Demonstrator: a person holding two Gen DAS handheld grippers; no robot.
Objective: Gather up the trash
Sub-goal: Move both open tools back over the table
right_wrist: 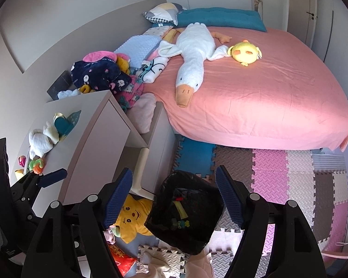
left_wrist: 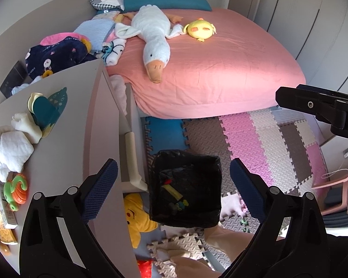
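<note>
A bin lined with a black bag (left_wrist: 185, 190) stands on the foam floor mats beside the bed; it also shows in the right wrist view (right_wrist: 185, 213). Inside lie a yellow strip (left_wrist: 172, 191), a small red bit and a green piece (right_wrist: 183, 223). My left gripper (left_wrist: 174, 187) is open and empty, held above the bin. My right gripper (right_wrist: 174, 192) is open and empty, also above the bin. The white dresser top (left_wrist: 65, 125) at the left holds crumpled white tissue (left_wrist: 10, 148), a white wad (left_wrist: 26, 125) and toys.
A pink bed (left_wrist: 220, 69) with a white goose plush (left_wrist: 153, 37) and a yellow chick plush (left_wrist: 200, 29) fills the back. A yellow star plush (right_wrist: 132, 217), a red packet (right_wrist: 121, 260) and loose mat pieces (left_wrist: 178, 247) lie on the floor by the dresser.
</note>
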